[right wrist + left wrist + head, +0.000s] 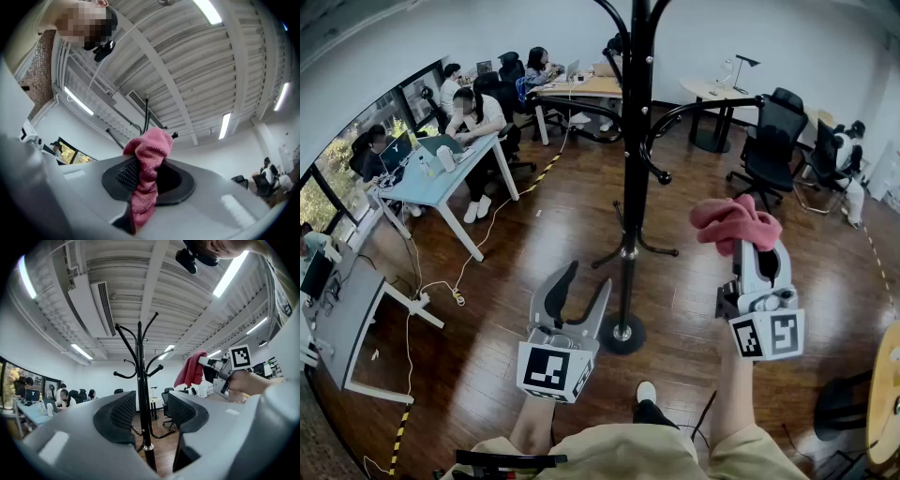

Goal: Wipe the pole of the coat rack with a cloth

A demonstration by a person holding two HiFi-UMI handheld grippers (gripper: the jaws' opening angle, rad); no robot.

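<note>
Head view looks down on a black coat rack standing on a wooden floor. Its pole rises between the 2 tools held out in front of the person.

The right tongs are closed on a pink cloth. The right gripper view shows the fabric pinched between the ribbed pads, with a bunch puffing out above them and a tail hanging below. The cloth is held up to the right of the pole, near it but clearly apart, at a height just under the lower hooks.

The left tongs are wide open and hold nothing. In the left gripper view the pole lines up in the gap between the jaws, but it stands beyond them and neither pad touches it.

Judged from this, the wiping itself has not started. The cloth is picked up and carried to the rack, which covers the preparation. What is left is the whole of the real work: bringing the cloth against the pole and running it along the shaft. The open left tongs look placed to steady the pole, though that is only a guess.
</note>
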